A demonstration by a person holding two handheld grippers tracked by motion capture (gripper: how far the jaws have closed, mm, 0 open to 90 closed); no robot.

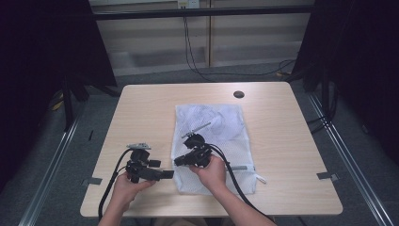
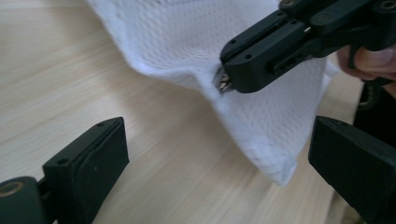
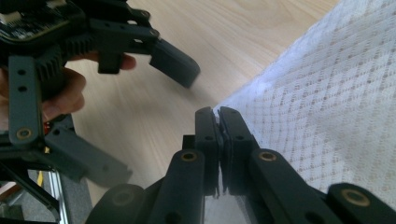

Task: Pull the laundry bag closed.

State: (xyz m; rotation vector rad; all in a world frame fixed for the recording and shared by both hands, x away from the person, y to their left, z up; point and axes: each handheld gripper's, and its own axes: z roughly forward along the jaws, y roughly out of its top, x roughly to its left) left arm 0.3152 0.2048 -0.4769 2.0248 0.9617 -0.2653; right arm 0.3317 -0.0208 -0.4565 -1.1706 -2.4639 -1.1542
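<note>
one claw, your right claw (image 2: 229, 84), is clamped on the white mesh laundry bag (image 1: 214, 136)'s zipper pull; next, bring your wide-open left claw (image 2: 215, 158) onto the bag's edge.

The mesh bag (image 1: 214, 141) lies on the table (image 1: 141, 108), a bit right of the middle. My right gripper (image 1: 181, 161) is at its left edge, my left gripper (image 1: 165, 175) just beside it.

I see the worktop (image 1: 141, 108) evenly lit from overhead, dark surroundings, soft shadows, my near claws blurred, mesh weave sharp.
</note>
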